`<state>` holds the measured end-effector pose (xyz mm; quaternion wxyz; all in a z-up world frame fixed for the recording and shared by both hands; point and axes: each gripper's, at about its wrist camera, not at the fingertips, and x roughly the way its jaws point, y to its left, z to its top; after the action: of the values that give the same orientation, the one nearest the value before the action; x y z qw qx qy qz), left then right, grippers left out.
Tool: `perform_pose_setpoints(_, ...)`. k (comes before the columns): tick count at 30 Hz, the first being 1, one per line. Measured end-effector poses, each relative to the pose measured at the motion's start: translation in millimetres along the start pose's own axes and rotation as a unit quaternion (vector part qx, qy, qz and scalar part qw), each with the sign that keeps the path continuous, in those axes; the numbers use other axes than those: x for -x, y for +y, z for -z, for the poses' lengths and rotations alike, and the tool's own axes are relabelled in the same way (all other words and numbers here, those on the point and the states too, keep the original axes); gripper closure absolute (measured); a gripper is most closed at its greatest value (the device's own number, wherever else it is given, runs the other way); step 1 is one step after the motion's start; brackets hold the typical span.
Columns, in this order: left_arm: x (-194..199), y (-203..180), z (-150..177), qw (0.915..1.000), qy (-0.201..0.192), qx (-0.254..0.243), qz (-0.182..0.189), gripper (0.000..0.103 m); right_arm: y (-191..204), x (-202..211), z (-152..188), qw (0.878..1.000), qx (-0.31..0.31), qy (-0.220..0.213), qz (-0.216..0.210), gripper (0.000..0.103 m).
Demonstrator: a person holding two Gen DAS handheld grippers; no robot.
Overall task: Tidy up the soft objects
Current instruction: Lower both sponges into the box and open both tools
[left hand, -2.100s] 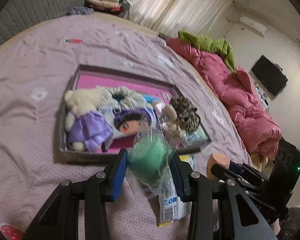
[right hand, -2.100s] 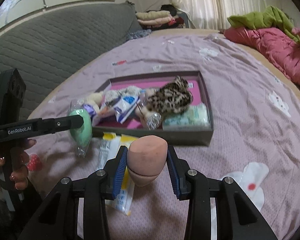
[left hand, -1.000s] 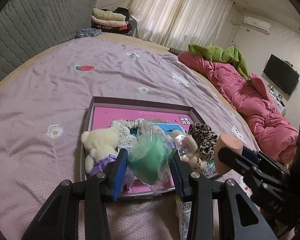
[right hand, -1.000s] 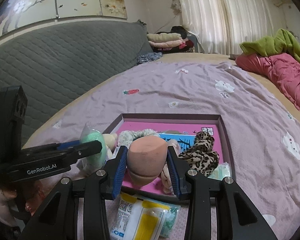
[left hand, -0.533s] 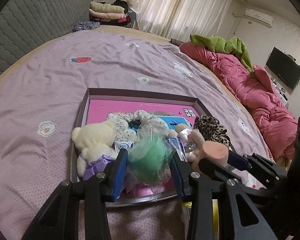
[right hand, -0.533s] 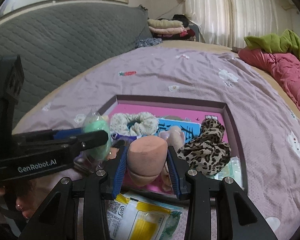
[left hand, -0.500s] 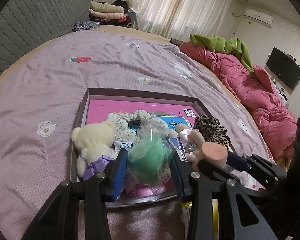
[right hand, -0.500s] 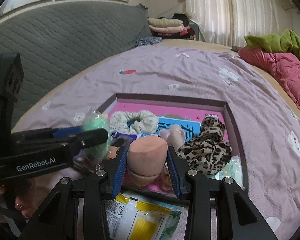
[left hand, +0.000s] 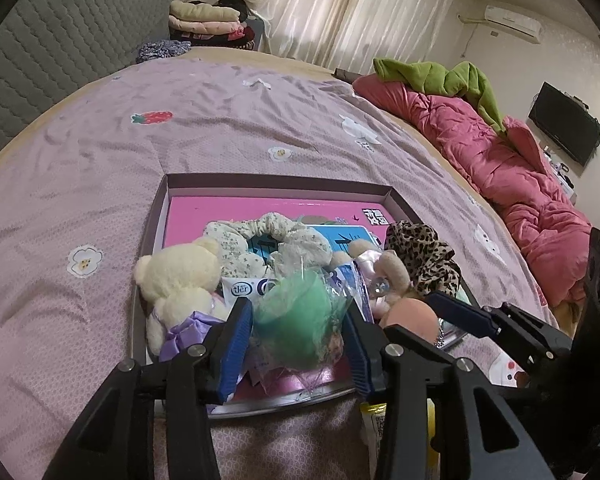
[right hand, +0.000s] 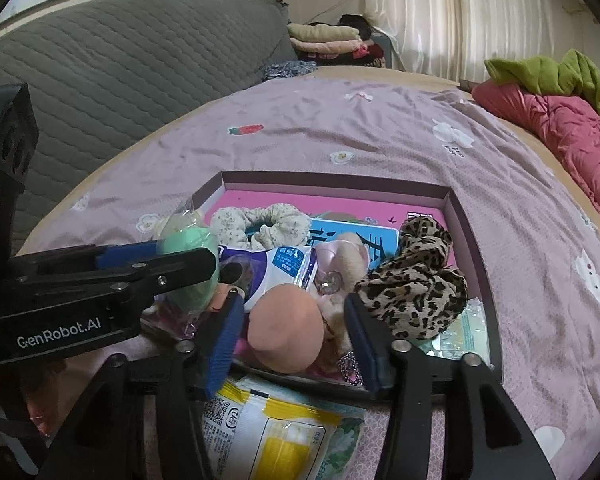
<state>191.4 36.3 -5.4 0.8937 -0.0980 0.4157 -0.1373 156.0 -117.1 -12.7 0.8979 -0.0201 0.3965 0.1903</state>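
A shallow box with a pink floor lies on the bed. It holds a cream teddy, a floral scrunchie, a leopard scrunchie and other soft things. My left gripper is shut on a green sponge in clear wrap, over the box's near edge. My right gripper is open. The peach sponge sits between its fingers, apart from both pads, resting in the box's near part. The box also shows in the right wrist view.
A yellow and white packet lies on the bed in front of the box. A pink quilt with a green garment on it lies at the right. Folded clothes are stacked at the back. A grey padded headboard stands at the left.
Both grippers moved forward and down over the box's near edge. The right gripper's fingers opened and let go of the peach sponge, which now rests in the box.
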Motion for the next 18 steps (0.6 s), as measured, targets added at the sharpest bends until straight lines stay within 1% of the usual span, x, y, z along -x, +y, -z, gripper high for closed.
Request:
perform_pose_setpoints(4, 1.3, 1.5, -0.4, 1.0000, 0.000, 0.000, 0.002, 0.054, -1.3, 4.3, -1.9, 1.000, 0.000, -0.007, 0.005, 0.044)
perform_pose_setpoints(9, 6.1, 3.0, -1.7, 0.9999, -0.011, -0.001, -0.008, 0.048, -4.3, 12.9, -4.1, 1.000, -0.008, -0.022, 0.003, 0.043)
perform_pose_setpoints(11, 9.5, 4.8, -2.6, 0.9998, -0.017, 0.003, -0.011, 0.047, -4.9, 15.9, -4.6, 1.000, -0.009, -0.027, 0.002, 0.039)
perform_pose_setpoints(13, 13.6, 8.3, -3.8, 0.9996, -0.026, 0.008, -0.011, 0.045, -5.3, 18.4, -5.2, 1.000, -0.009, -0.030, 0.002, 0.038)
perform_pose_setpoints(18, 16.9, 14.9, -6.3, 0.9993, -0.029, 0.017, -0.014, 0.044, -6.5, 21.9, -6.4, 0.999, -0.009, -0.035, 0.004, 0.038)
